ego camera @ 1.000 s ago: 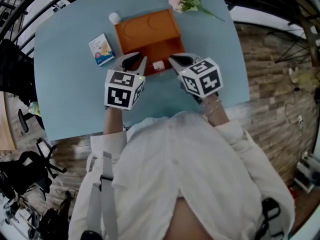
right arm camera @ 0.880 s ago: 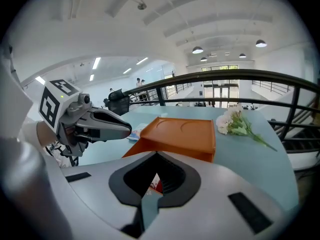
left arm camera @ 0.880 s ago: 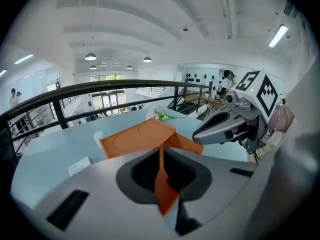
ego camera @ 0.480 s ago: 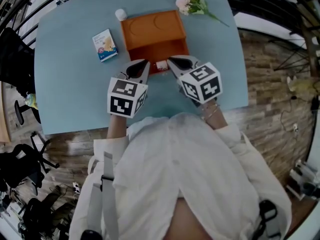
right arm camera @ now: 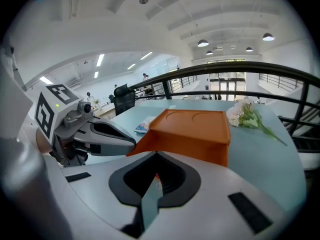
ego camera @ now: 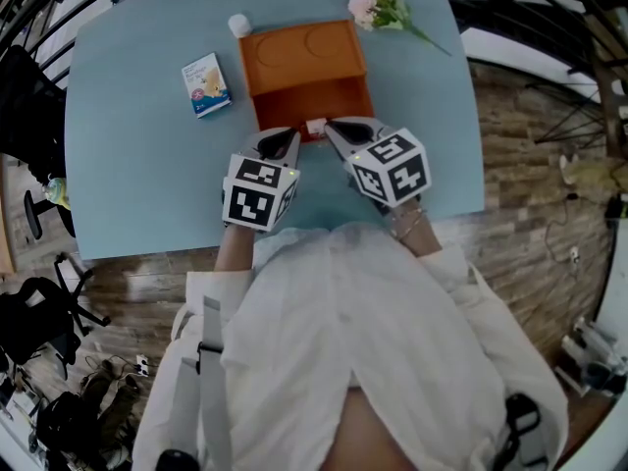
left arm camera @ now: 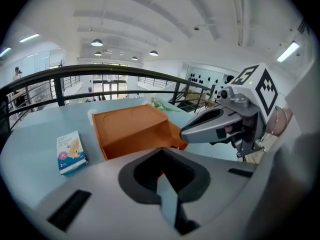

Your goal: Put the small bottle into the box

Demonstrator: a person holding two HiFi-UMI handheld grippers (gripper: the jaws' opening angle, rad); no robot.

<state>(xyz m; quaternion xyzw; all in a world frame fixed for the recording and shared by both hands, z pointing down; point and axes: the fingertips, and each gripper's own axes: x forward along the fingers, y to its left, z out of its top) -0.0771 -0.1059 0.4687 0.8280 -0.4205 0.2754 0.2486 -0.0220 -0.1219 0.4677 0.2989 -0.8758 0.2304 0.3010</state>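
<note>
Small bottle point(ego camera: 316, 126), no more than a white speck with a red mark in the head view, lying at the near edge of the orange box's point(ego camera: 299, 52) darker open part. Shape and cap too small to make out; unclear whether fully inside or on the lip. Largely blocked in both gripper views by the grippers' own bodies. Box top stamped with two round impressions; rest of the interior shadowed and partly covered by the gripper tips.

Left gripper point(ego camera: 287, 137) just left of the bottle, jaws pressed together with nothing between them. Right gripper point(ego camera: 334, 127) just right of it, jaws likewise closed and empty. Both angled down toward the box front.

Second white, round-topped item point(ego camera: 238, 25) upright on the blue table point(ego camera: 137, 184), just beside the box's far left corner and mostly hidden behind the box in the left gripper view. Blue-and-white carton point(ego camera: 206, 84) left of the box, apart from it. Pink flowers point(ego camera: 381, 3) near the box's far right corner. White shirt point(ego camera: 363, 341) filling the lower frame.
</note>
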